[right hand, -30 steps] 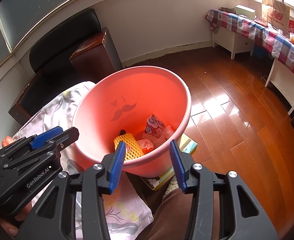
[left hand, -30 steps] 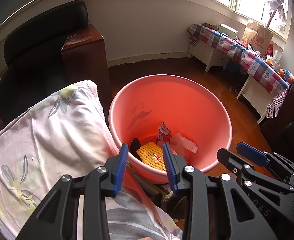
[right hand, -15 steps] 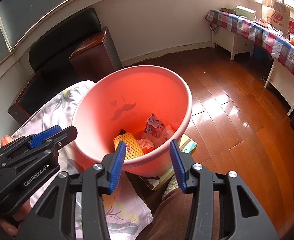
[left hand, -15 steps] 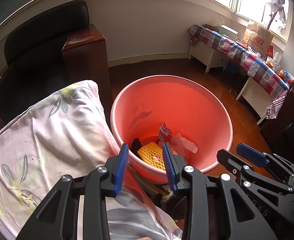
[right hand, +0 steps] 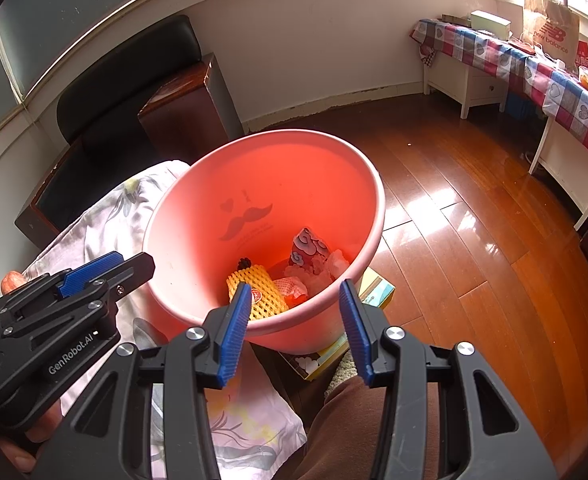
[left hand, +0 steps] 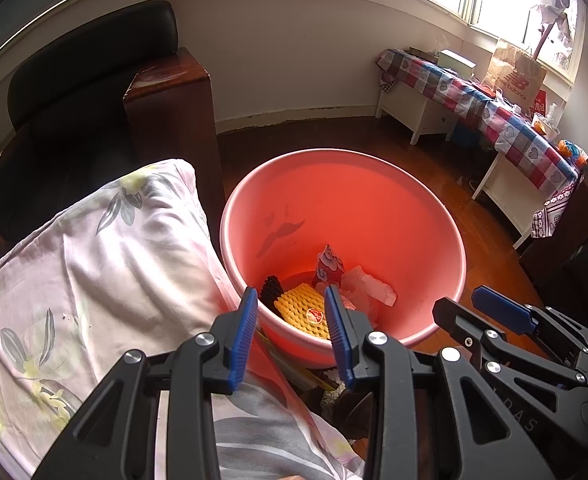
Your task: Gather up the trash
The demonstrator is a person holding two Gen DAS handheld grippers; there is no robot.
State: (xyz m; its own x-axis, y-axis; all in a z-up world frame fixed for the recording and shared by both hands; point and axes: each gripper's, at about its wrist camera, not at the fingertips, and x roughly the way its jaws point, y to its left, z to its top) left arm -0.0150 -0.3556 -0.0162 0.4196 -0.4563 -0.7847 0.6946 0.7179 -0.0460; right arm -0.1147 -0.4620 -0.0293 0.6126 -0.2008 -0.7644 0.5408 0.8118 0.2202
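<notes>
Left hand-held gripper (left hand: 290, 330) and right hand-held gripper (right hand: 295, 326): both apart, empty, above pink bin (right hand: 367, 184) | trash: yellow foam net (right hand: 264, 292), wrapper (right hand: 307, 248) inside | step: likely between pickups | next: find remaining litter.

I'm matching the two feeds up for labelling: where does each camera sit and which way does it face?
Left wrist: on the left gripper, angled down into the pink bucket; the right gripper shows at right.
Right wrist: on the right gripper, angled down at the bucket; left gripper and a trouser leg show.
Shared: bucket, yellow foam net, floral pillow.
</notes>
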